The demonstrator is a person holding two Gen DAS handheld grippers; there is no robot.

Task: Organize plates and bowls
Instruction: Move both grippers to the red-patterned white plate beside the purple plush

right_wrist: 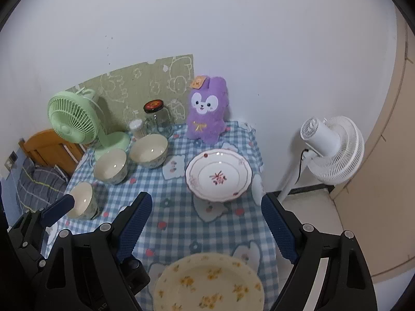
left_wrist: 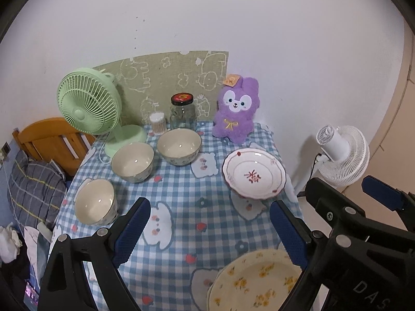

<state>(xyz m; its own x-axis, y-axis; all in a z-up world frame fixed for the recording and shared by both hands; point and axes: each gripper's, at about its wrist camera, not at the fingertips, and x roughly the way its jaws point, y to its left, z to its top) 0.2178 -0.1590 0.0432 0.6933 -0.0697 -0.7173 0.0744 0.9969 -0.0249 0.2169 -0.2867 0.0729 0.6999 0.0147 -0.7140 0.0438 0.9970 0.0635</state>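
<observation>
Two open grippers hung over a table of dishes.

From the left wrist, the left gripper gaped empty; three bowls sat left, a white plate right, a yellow plate nearest, seemingly stacked on another. From the right wrist, the right gripper gaped empty too; the yellow plate looked single, and the standing fan showed whole.
</observation>
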